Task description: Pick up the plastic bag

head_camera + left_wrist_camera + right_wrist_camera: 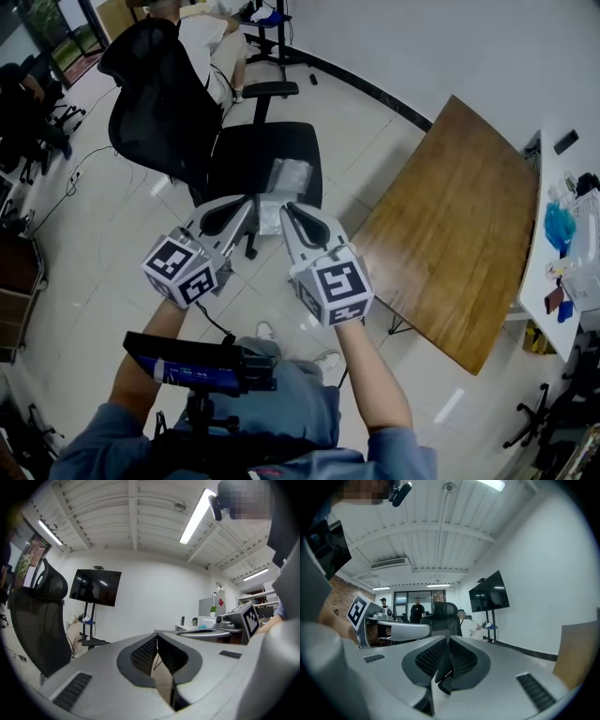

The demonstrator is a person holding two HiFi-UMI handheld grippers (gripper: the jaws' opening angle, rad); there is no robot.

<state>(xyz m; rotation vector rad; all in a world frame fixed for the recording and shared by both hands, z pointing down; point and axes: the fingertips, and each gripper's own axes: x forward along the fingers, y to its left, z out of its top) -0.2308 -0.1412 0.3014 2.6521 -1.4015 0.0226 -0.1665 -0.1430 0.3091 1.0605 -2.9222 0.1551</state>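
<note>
Grey left hand-held gripper (248, 204), right hand-held gripper (288, 209) — blue sleeves (403, 457)

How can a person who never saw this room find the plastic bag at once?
Look at the black office chair left of the wooden table. The plastic bag lies on its seat, near the front edge. It is the only clear, shiny thing on that dark cushion.

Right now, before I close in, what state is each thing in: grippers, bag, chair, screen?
left gripper: jaws together, empty.
right gripper: jaws together, empty.
plastic bag: lying on the chair seat, not gripped.
office chair: upright.
TV: screen dark.
</note>
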